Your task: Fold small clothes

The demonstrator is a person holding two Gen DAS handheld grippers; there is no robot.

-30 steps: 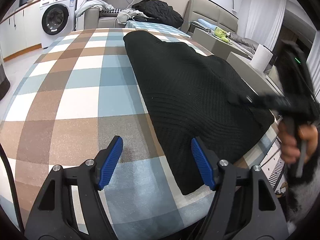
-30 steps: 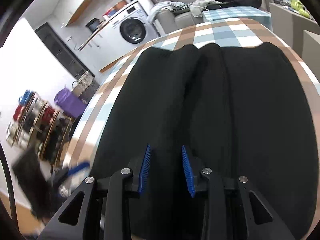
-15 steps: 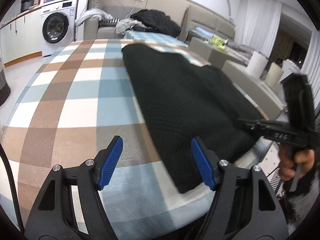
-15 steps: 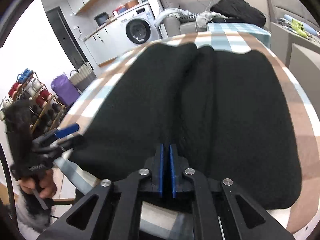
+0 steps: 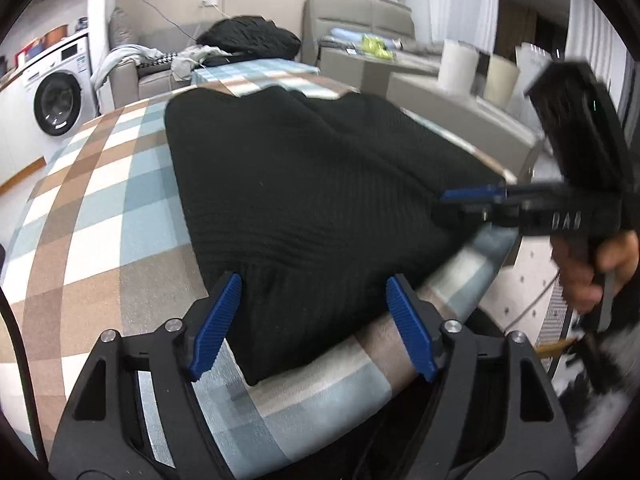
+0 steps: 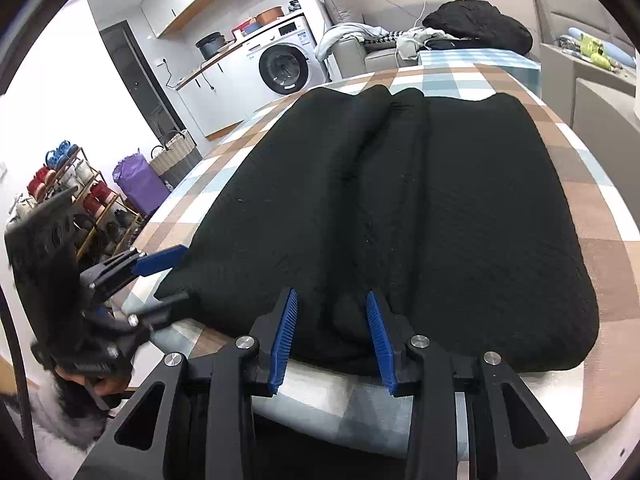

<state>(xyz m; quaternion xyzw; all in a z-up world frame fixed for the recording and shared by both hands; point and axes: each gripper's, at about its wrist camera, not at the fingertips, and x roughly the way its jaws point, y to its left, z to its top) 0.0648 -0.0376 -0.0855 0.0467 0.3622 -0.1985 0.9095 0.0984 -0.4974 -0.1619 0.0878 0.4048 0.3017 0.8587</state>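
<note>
A black knitted garment (image 5: 320,184) (image 6: 400,200) lies spread on the plaid tablecloth (image 5: 100,208), with a lengthwise ridge down its middle. In the left wrist view my left gripper (image 5: 314,312) straddles the garment's near left corner, its jaws wide and opening, the pads clear of the cloth. From the right wrist view the left gripper (image 6: 164,284) shows at that same corner. My right gripper (image 6: 332,328) sits at the near hem over the ridge. Its jaws are opening, a bump of fabric loose between them. The right gripper (image 5: 456,203) also shows side-on, held by a hand (image 5: 588,268).
A washing machine (image 6: 284,68) stands at the back left. Behind the table a sofa holds a pile of clothes (image 5: 248,40). A shelf of goods (image 6: 60,184), a purple bag (image 6: 136,180) and a basket (image 6: 172,156) stand on the floor left of the table's edge.
My right gripper was shut at the near hem half a second ago and has now opened. My left gripper has moved right, so the garment's corner now lies between its fingers.
</note>
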